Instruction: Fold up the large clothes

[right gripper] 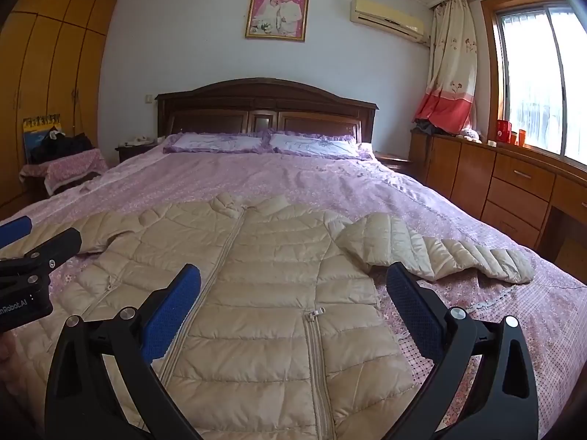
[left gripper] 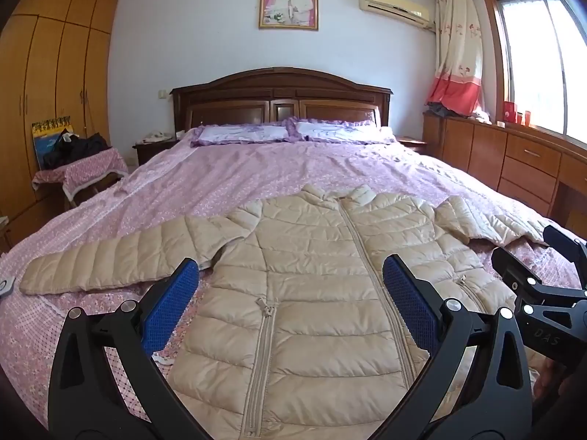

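Left wrist: fingers [left gripper: 172,304] wide, empty.

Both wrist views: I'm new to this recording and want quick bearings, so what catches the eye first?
A beige puffer jacket lies zipped and face up on the near part of the pink bedspread, both sleeves spread sideways. The blue-padded fingers of the left gripper and the right gripper hover wide open over it, holding nothing. Behind, a dark wooden headboard stands under a framed wedding photo.
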Demonstrator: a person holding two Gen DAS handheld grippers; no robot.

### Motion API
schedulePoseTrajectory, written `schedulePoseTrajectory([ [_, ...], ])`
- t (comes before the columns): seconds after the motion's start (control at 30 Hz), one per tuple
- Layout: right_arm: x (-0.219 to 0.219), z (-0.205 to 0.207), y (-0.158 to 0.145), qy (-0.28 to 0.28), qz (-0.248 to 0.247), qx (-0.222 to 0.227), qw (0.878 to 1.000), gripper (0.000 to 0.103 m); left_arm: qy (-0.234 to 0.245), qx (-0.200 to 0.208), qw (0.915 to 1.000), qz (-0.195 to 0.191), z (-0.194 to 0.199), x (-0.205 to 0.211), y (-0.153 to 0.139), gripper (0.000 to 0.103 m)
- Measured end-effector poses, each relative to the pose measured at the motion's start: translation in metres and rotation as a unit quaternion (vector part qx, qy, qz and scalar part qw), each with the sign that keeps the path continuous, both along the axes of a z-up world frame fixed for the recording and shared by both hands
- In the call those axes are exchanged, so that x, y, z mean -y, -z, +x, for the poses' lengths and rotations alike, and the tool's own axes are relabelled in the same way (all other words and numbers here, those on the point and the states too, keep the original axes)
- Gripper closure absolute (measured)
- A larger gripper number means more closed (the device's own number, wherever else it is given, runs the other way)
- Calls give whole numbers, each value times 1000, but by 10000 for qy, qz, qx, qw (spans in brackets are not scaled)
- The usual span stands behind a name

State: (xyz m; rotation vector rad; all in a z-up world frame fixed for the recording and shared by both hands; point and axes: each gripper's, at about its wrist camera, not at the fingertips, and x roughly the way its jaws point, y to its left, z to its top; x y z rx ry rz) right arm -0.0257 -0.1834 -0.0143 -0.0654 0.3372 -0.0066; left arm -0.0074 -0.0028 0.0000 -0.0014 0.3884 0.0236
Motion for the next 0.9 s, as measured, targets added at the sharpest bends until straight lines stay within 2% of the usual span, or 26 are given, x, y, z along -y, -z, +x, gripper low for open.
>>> schedulePoseTrajectory([
  [0.9,0,1,-3,40,16,-8,10000,5,-102,-26,9999,-56,1,-4,0,3],
])
